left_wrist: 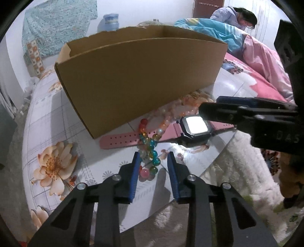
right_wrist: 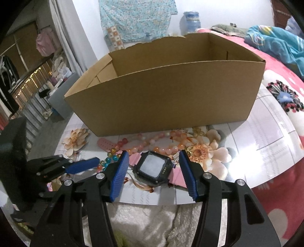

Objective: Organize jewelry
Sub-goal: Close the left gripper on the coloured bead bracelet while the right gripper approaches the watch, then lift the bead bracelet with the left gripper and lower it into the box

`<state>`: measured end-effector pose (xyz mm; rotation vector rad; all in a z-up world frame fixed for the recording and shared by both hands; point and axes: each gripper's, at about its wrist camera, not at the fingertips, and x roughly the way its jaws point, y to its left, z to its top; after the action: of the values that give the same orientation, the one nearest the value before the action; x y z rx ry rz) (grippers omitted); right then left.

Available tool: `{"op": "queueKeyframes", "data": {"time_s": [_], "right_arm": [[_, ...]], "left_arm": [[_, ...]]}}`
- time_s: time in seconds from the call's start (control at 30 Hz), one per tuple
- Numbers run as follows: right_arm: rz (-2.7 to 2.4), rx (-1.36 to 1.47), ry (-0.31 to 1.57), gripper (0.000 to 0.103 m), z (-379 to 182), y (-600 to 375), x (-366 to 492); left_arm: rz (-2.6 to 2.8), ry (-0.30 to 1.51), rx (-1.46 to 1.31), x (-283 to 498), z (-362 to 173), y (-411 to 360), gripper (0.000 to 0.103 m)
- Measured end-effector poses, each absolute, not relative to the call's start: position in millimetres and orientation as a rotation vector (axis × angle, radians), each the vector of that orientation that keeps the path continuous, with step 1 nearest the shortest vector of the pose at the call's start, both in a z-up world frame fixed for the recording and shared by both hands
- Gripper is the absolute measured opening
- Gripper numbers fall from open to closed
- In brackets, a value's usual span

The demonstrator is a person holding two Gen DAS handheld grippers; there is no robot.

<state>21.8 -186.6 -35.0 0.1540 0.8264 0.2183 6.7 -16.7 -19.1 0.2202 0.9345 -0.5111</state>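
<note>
A string of coloured glass beads (left_wrist: 150, 152) lies on the flowered table (left_wrist: 57, 123), partly over a pink watch strap (left_wrist: 121, 140). My left gripper (left_wrist: 153, 157) straddles its near end; the left pad touches the beads, the right pad stands a little off. The black square watch (right_wrist: 152, 168) lies face up between the fingers of my right gripper (right_wrist: 153, 157), which is open with a gap on both sides. A peach bead strand (right_wrist: 161, 144) runs behind the watch. The open cardboard box (right_wrist: 171, 95) stands just beyond, with nothing showing inside.
The table's near edge (right_wrist: 190, 203) runs just under my right gripper, with white fluffy fabric (right_wrist: 152, 224) below. A bed with pink and blue bedding (left_wrist: 256, 62) lies right of the box, and a person (left_wrist: 233, 17) sits at the far end. Shelves (right_wrist: 28, 85) stand left.
</note>
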Motion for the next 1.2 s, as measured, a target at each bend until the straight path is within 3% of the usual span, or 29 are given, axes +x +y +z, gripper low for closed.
{"op": "queueKeyframes", "data": {"time_s": [0.07,0.17,0.6,1.07,1.2], "right_arm": [[0.219,0.158,0.819,0.05,-34,-189,20],[0.221,0.169,0.811,0.047,-33,-192,18],[0.27,0.201,0.788,0.042,-28,-195,10],[0.409,0.179,0.929,0.038,-45,-146,37],[0.393,0.121,0.938,0.031,-47,-141,53]], "left_arm": [[-0.496,0.936,0.228,8,-19,-19,0.025],[-0.488,0.946,0.216,12,-19,-17,0.009],[-0.696,1.035,-0.498,31,6,66,0.009],[-0.48,1.069,-0.477,21,-39,96,0.009],[-0.469,1.073,-0.44,24,-41,95,0.009]]}}
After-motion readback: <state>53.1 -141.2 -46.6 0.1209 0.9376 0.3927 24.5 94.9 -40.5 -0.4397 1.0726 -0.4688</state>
